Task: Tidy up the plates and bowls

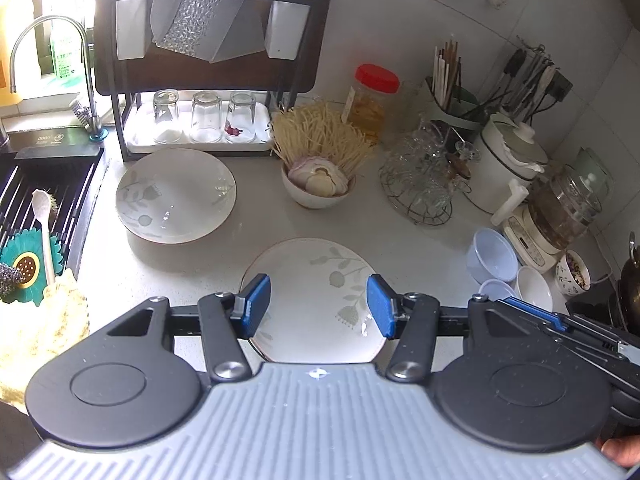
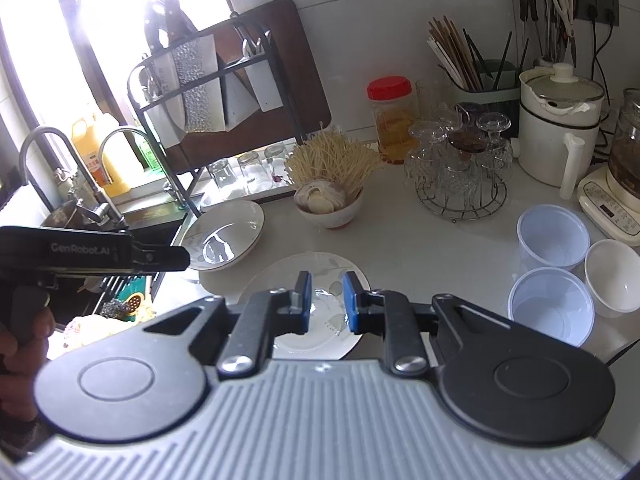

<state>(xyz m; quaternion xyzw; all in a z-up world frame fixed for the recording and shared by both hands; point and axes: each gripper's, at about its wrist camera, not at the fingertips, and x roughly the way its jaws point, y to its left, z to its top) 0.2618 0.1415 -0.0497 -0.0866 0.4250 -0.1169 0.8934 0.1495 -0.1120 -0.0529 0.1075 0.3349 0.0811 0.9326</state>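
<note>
Two white plates with a grey-green leaf pattern lie on the white counter. The near plate (image 1: 316,300) (image 2: 320,308) lies just ahead of both grippers. The far plate (image 1: 176,196) (image 2: 224,236) lies to the left by the sink. My left gripper (image 1: 318,306) is open and empty above the near plate. My right gripper (image 2: 327,302) is open with a narrow gap, empty, above the same plate. Two pale blue plastic bowls (image 2: 552,236) (image 2: 550,304) and a white bowl (image 2: 614,276) stand at the right; they also show in the left wrist view (image 1: 492,260).
A dark dish rack (image 1: 208,60) with upturned glasses (image 1: 204,118) stands at the back. A bowl of garlic and dry noodles (image 1: 320,188), a red-lidded jar (image 1: 372,100), a wire glass stand (image 1: 424,176), a white pot (image 2: 560,128) and a chopstick holder (image 2: 480,76) crowd the back. The sink (image 1: 36,200) is at left.
</note>
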